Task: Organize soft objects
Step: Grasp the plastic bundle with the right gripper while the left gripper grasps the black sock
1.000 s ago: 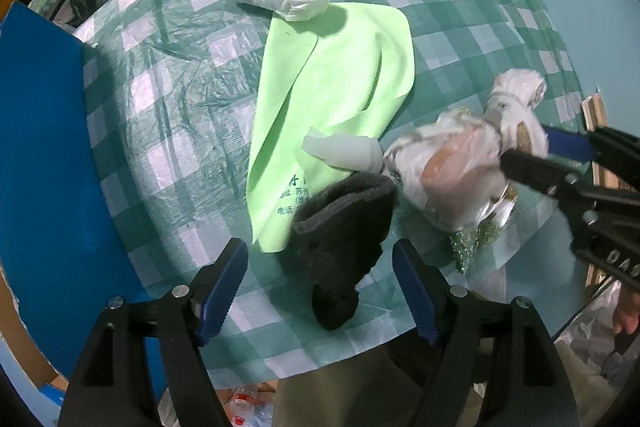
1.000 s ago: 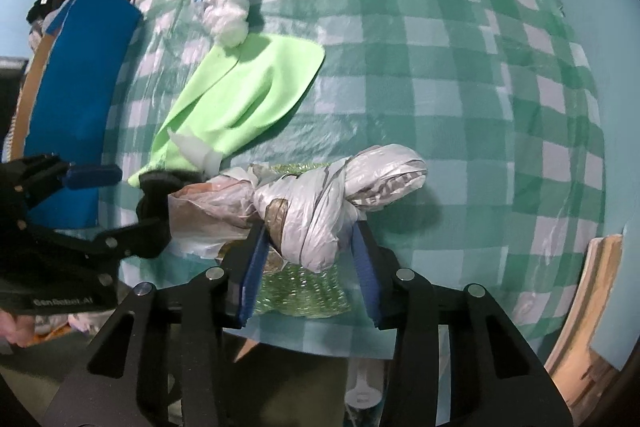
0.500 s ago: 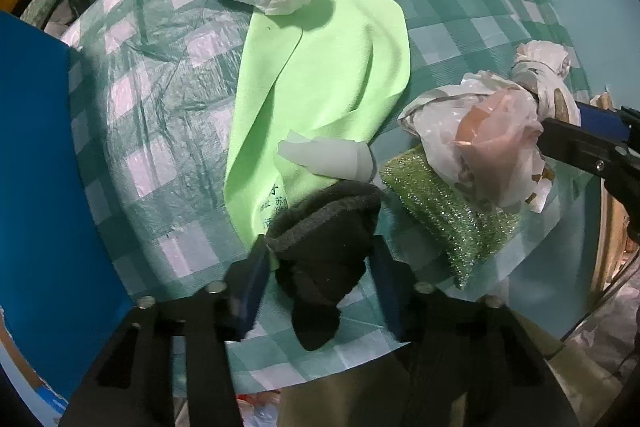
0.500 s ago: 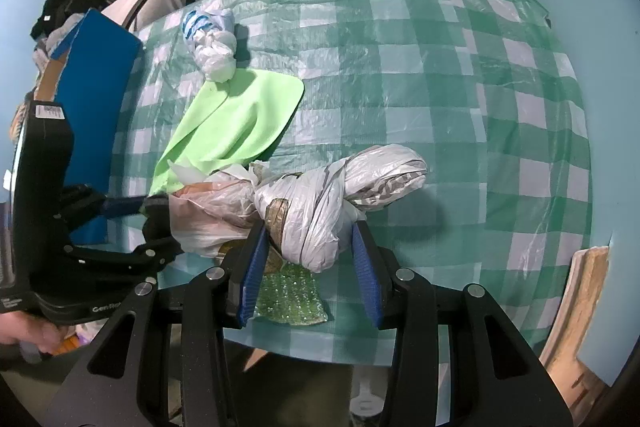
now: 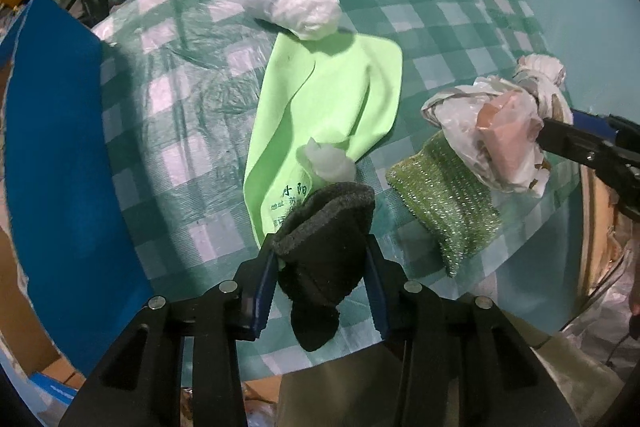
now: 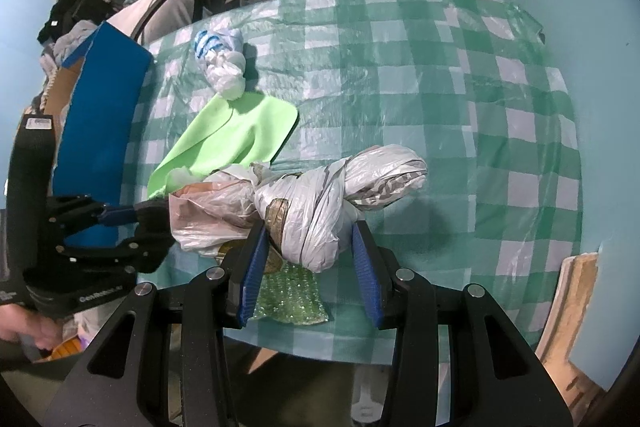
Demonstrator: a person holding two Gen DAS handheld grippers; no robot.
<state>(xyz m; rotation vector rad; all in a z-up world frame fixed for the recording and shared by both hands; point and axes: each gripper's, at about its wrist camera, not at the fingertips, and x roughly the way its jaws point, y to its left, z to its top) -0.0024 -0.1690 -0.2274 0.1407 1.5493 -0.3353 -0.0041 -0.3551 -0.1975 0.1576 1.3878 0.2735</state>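
My left gripper is shut on a dark grey sock and holds it above the table's near edge. My right gripper is shut on a knotted bundle of plastic bags, lifted off the table; the bundle also shows in the left wrist view. A green glittery scouring pad lies on the checked cloth below the bundle. A lime green cloth lies flat mid-table with a small white plastic wad on its near end. A white and blue knotted bag lies at the far side.
The round table has a green and white checked cover. A blue board stands along the left edge. A wooden piece leans at the right, by the light blue wall. Clothes and wooden furniture lie beyond the table.
My left gripper closed on the dark sock and lifted it. My right gripper raised the bag bundle, which uncovered the green scouring pad.
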